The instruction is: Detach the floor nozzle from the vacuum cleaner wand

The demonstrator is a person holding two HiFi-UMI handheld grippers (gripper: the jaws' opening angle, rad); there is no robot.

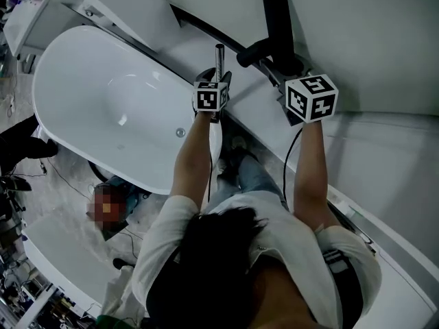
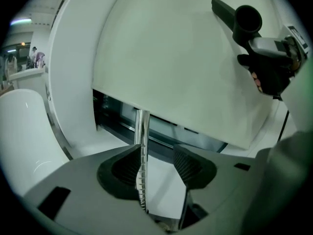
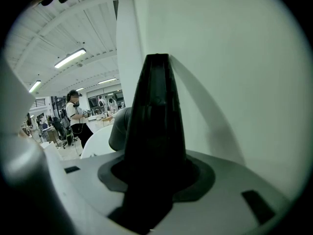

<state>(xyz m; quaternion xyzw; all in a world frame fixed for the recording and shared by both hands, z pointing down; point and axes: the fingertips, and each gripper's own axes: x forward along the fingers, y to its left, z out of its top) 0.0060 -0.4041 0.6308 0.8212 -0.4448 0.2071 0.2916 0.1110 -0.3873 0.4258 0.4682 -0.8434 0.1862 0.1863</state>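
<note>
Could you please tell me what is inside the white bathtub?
Only a small round drain shows on the floor of the bathtub. The left gripper and forearm cover part of its right rim, so nothing can be told there.

From the left gripper point(image 1: 218, 82), open at nine o'clock over the white bathtub point(image 1: 75, 74) basin. Barred at twelve by the chrome wand point(image 1: 219, 57) and the white curved panel point(image 1: 357, 19) behind it — at two o'clock by the black nozzle point(image 1: 278, 19).

Right claw point(image 3: 155, 174) pads mostly behind the dark floor nozzle point(image 3: 156, 111)
</note>
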